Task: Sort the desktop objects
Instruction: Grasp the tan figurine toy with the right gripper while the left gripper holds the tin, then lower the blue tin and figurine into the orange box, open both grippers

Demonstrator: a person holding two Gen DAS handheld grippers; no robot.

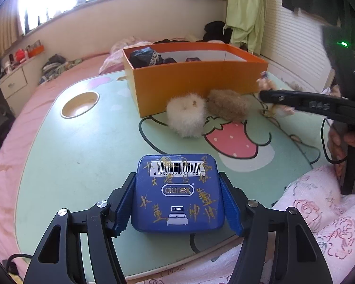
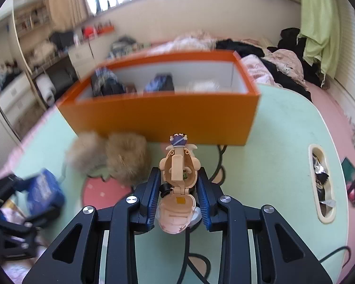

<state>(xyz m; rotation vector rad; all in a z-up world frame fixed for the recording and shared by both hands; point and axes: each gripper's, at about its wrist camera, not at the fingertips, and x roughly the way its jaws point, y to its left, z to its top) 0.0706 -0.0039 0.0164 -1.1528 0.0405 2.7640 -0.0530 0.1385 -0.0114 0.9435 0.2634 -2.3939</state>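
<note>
Peach toy figure [image 2: 178, 179] in right tongs [image 2: 179, 187] points lengthwise toward orange box [image 2: 158, 120]

left gripper [image 1: 177, 203] half-open, right gripper [image 2: 179, 194] fingers — clamped

Glossy blue tin [image 1: 177, 194]; fluffy fur pompoms [image 1: 186, 116].

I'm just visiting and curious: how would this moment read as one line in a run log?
left gripper: holds blue tin | right gripper: shut on toy figure | orange box: ahead, open | two fluffy balls: beside box
</note>
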